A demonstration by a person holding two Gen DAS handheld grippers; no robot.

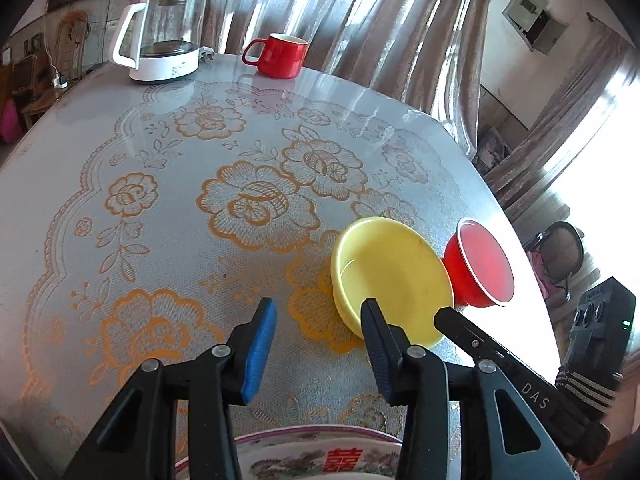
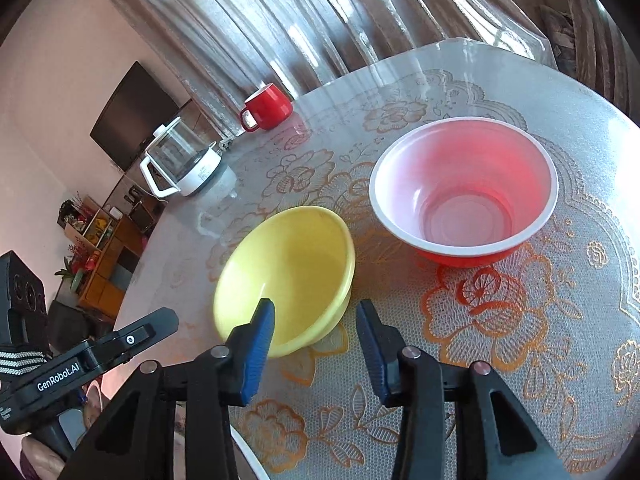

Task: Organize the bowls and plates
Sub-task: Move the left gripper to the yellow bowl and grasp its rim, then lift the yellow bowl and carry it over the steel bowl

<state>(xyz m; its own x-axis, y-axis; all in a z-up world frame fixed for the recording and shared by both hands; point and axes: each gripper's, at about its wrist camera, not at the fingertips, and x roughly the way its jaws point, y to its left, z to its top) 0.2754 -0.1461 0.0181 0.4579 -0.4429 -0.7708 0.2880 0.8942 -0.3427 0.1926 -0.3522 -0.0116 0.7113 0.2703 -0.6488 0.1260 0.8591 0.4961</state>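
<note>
A yellow bowl (image 1: 392, 276) (image 2: 288, 276) stands on the flower-patterned table (image 1: 160, 240) with a red bowl (image 1: 480, 264) (image 2: 464, 192), white inside, just beyond it. My right gripper (image 2: 316, 306) is open astride the yellow bowl's near rim: one finger is over the inside and the other just outside, and neither pad visibly presses. My left gripper (image 1: 318, 304) is open and empty, just left of the yellow bowl. One of its fingers (image 2: 132, 336) shows in the right wrist view. A decorated plate (image 1: 320, 456) lies under the left gripper at the table's near edge.
A glass kettle (image 1: 164, 36) (image 2: 180, 168) and a red mug (image 1: 280, 56) (image 2: 266, 108) stand at the table's far side, in front of curtains. The table's edge runs close behind the red bowl in the left wrist view.
</note>
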